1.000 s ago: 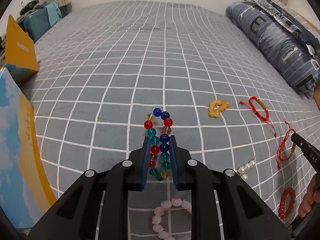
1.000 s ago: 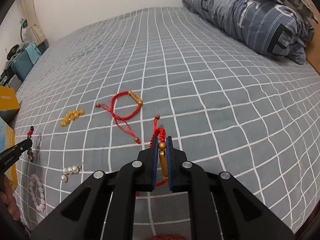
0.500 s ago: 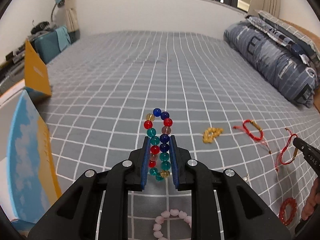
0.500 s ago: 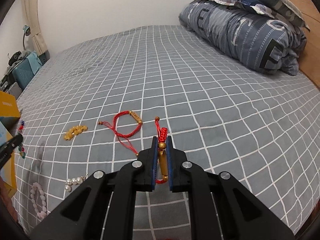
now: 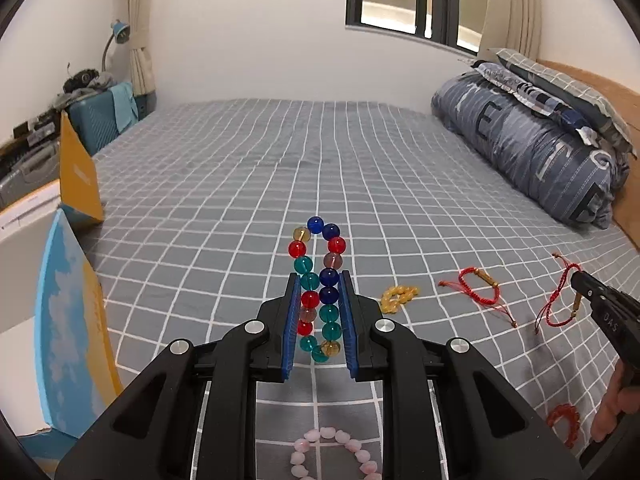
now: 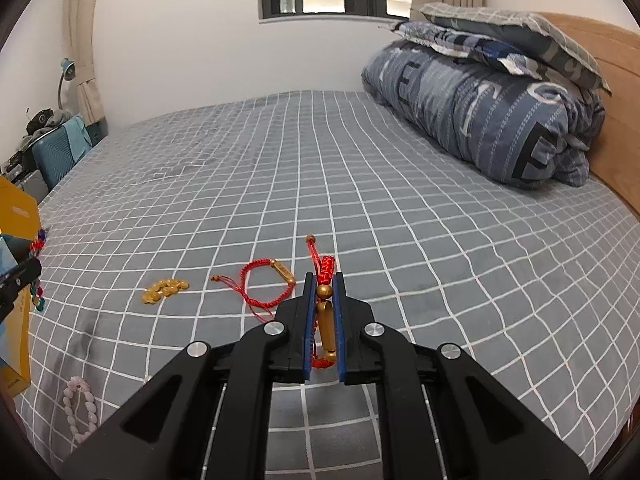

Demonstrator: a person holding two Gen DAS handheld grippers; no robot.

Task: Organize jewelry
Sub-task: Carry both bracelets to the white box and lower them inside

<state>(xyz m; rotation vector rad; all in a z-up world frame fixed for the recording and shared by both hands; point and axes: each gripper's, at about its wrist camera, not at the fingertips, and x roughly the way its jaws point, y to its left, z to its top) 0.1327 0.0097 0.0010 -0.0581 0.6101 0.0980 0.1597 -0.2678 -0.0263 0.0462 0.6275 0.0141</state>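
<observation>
- Left tongs are pinching the multicolour bead bracelet, held up off the bed.
- Right tongs are clamped on the red cord bracelet by its gold tube, also lifted.
- Pink bracelet, amber beads, another red cord lying on the bed.

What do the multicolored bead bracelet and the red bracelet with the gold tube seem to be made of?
Multicolored bead bracelet: looks like glass or clear plastic; the round beads are glossy and translucent, with bright highlights. Red bracelet: braided red cord, matte, with knotted weave showing; its gold tube and beads look like polished metal, possibly gold-coloured plastic.
</observation>
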